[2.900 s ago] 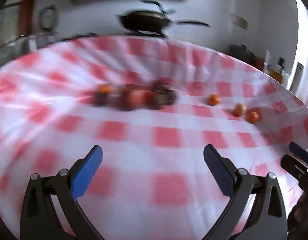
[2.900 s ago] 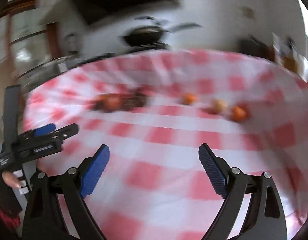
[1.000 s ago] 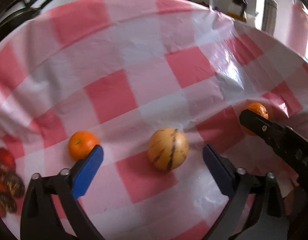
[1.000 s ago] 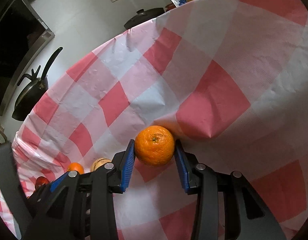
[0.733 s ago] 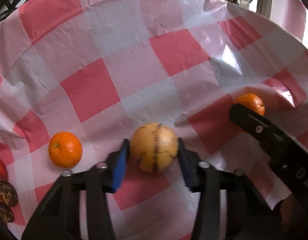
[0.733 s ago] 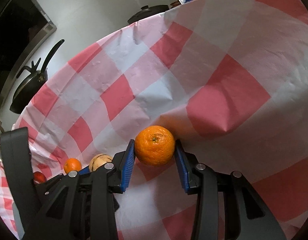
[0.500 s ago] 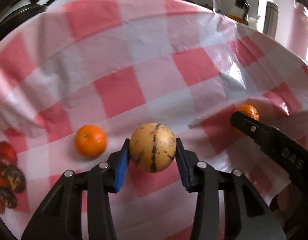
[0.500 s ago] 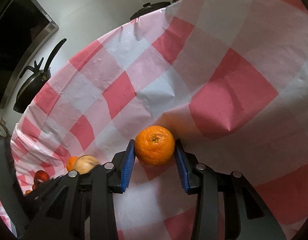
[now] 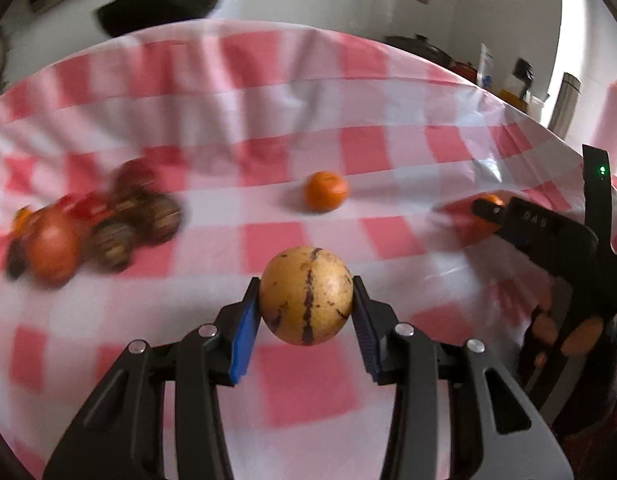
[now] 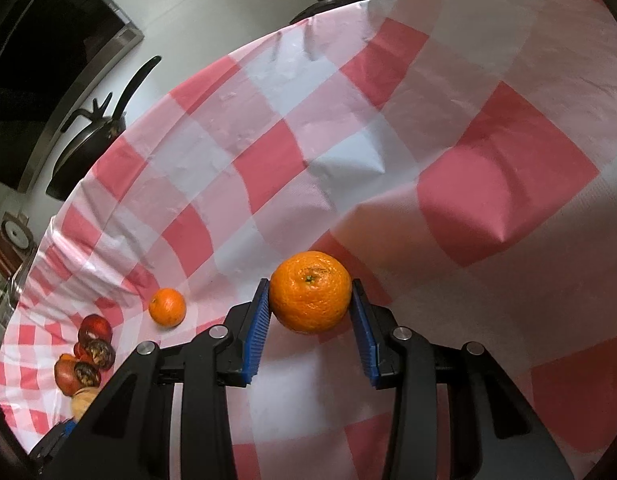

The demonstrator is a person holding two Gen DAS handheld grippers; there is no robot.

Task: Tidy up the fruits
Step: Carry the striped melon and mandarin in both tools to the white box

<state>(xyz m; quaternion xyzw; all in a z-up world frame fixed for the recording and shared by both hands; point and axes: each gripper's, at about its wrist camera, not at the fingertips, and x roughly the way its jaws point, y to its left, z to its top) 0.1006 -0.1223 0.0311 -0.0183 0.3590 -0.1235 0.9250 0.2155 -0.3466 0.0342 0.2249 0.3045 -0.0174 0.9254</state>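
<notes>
Both claws are loaded: the left gripper (image 9: 306, 320) has its blue pads pressed against the two sides of a round yellow fruit with dark stripes (image 9: 306, 295), held clear above the checked tablecloth (image 9: 196, 128), and the right gripper (image 10: 310, 316) is clamped the same way on a large orange (image 10: 310, 292), its stem end facing the lens. In the left wrist view the cloth and the far fruit are smeared by motion blur, so this hand appears to be travelling with its load. A cluster of red and dark fruit (image 9: 96, 224) lies to the left on the cloth, and a small mandarin (image 9: 325, 191) sits alone, well apart from that cluster. The right wrist view shows the same mandarin (image 10: 167, 306) and the cluster (image 10: 88, 356) low at the left edge, far from the orange. Judging by this, the step in hand is the carry: two stray fruits are gripped and need bringing to the group. The next move calls for lowering each fruit beside the cluster until it rests on the cloth before the pads part, since round fruit is likely to roll on the wrinkled plastic. The mandarin would be left to fetch.
</notes>
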